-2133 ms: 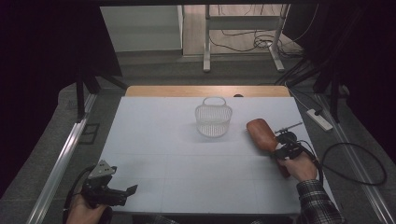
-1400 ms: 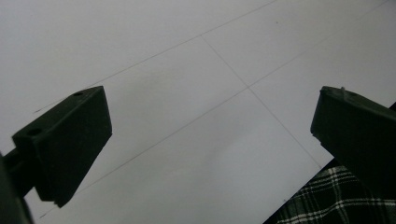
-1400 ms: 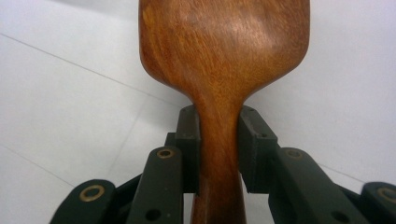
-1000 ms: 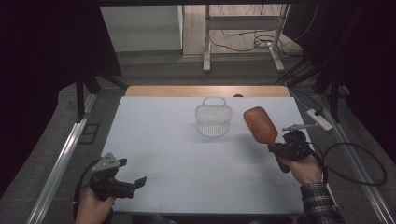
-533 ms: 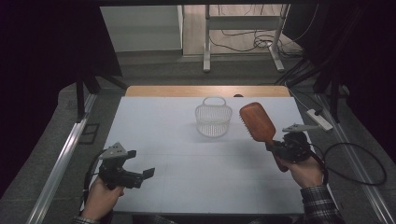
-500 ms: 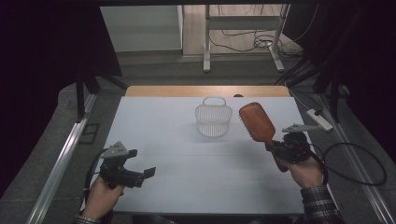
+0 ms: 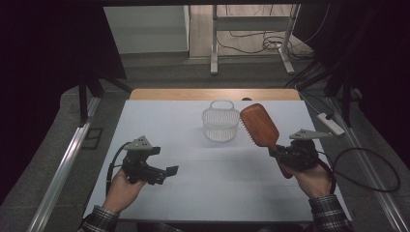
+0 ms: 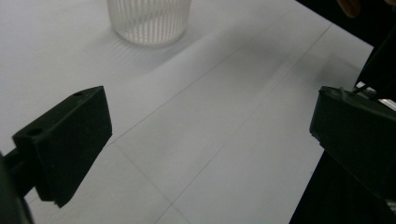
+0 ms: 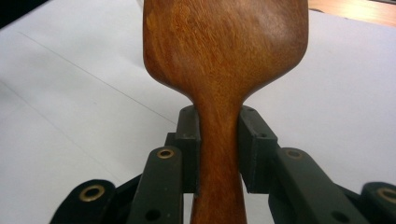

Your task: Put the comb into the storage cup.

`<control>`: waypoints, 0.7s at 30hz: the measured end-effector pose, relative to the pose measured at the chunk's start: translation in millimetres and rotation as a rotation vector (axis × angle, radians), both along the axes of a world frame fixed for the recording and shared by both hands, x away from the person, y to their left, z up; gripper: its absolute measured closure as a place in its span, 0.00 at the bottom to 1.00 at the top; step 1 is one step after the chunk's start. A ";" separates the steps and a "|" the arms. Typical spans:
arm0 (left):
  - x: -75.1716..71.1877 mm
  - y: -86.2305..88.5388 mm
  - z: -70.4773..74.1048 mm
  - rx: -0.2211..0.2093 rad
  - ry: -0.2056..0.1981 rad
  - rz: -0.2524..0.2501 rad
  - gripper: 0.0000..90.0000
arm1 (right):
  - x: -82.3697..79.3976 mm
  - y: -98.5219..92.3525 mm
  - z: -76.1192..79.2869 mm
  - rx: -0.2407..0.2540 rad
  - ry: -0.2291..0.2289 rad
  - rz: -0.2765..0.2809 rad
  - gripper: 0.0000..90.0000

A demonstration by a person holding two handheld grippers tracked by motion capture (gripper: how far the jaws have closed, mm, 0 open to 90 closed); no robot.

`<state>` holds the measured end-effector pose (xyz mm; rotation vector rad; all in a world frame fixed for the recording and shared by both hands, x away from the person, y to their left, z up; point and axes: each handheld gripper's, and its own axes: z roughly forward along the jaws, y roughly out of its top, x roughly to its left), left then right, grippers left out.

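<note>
A wooden hairbrush [image 7: 258, 125] is raised off the white table, its head tilted up toward the small white ribbed basket [image 7: 221, 123]. My right gripper [image 7: 276, 153] is shut on the brush's handle [image 9: 218, 154], with both black pads pressing its neck in the right gripper view. The brush head [image 9: 224, 42] sits above the jaws there. My left gripper [image 7: 167, 173] hovers at the table's front left, open, with nothing between its fingers [image 8: 70, 140]. The basket [image 8: 149, 18] stands ahead of it in the left gripper view.
The white table sheet [image 7: 193, 159] spans the wooden tabletop [image 7: 212, 94]. A black cable [image 7: 367, 169] loops off the right side near a white power strip [image 7: 330, 124]. Metal rails [image 7: 63, 164] run along the left edge, and table legs stand on the floor beyond.
My left gripper has moved right and forward over the table. The right gripper has lifted the brush slightly, and its head has swung closer to the basket.
</note>
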<state>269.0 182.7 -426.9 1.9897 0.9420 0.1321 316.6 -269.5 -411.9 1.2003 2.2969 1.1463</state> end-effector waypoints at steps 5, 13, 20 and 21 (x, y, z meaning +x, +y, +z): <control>9.7 -8.2 3.9 -0.038 0.015 -0.020 0.00 | -3.2 6.9 1.1 0.007 -0.009 0.023 0.80; 23.2 -19.8 10.7 -0.060 0.011 -0.040 0.00 | -7.0 22.3 -0.7 -0.009 -0.018 0.068 0.80; 33.6 -25.4 14.8 -0.100 0.016 -0.043 0.00 | -10.3 33.3 -1.0 -0.016 -0.032 0.101 0.80; 36.7 -27.0 15.4 -0.112 0.020 -0.049 0.00 | -11.4 36.6 -1.4 -0.018 -0.038 0.110 0.80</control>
